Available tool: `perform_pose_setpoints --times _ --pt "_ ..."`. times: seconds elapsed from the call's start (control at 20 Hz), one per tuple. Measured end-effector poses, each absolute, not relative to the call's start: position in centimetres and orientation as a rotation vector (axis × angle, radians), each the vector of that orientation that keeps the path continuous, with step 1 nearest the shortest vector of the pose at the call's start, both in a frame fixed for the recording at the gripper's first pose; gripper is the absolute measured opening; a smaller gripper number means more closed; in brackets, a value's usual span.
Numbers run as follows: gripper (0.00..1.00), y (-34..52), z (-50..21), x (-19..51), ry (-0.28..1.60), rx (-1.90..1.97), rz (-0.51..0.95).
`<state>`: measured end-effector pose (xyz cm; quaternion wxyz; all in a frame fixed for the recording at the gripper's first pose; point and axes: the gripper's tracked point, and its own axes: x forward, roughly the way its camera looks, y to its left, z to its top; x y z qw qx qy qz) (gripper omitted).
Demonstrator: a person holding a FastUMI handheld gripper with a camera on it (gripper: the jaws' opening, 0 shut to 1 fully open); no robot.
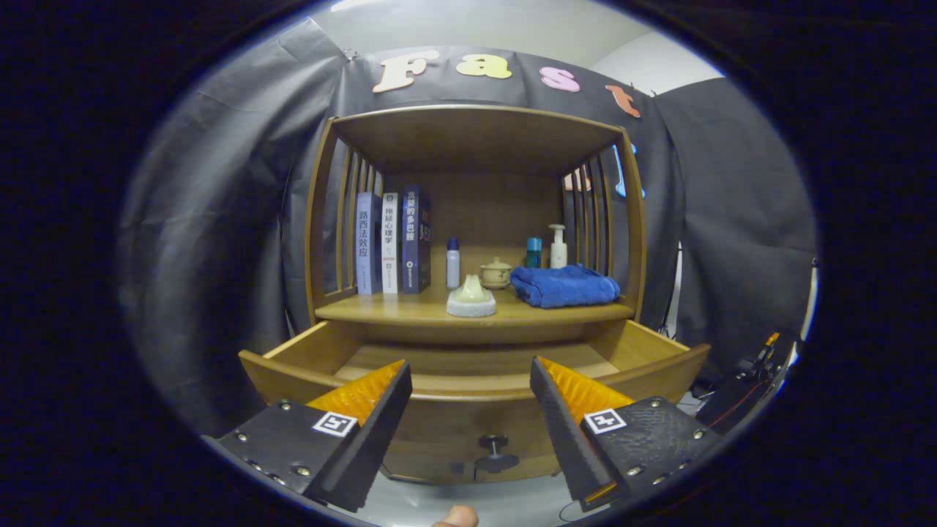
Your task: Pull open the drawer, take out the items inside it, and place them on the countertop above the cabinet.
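A: Wooden drawer (468, 366) stands pulled out below the worktop (410, 311); its knob (495, 443) faces the hand-held gripper (468, 380).

B: Gripper state?

A: Fingers spread wide, holding nothing, poised over the drawer's front edge. What I can see of the drawer floor is bare.

B: On the worktop?

A: A pale lidded dish (471, 298) at the front edge, blue towel (564, 285) beside it, books (393, 243) left, bottles (558, 246) and a small pot (495, 273) behind.
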<state>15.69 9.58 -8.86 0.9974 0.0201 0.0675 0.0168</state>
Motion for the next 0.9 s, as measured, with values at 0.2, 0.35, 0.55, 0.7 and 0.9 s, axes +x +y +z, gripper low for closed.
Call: perform_pose_setpoints --times 0.2,0.35,0.55,0.7,0.9 --pt "0.97 9.0 -10.6 15.7 0.177 0.050 0.016" --pt "0.97 9.3 -12.4 16.1 0.241 0.050 0.030" --pt "0.98 10.0 -13.2 16.1 0.286 0.026 0.054" --pt "0.97 10.1 -13.4 16.3 0.289 0.047 0.057" --pt "0.97 10.0 -13.6 16.2 0.291 0.090 0.061"
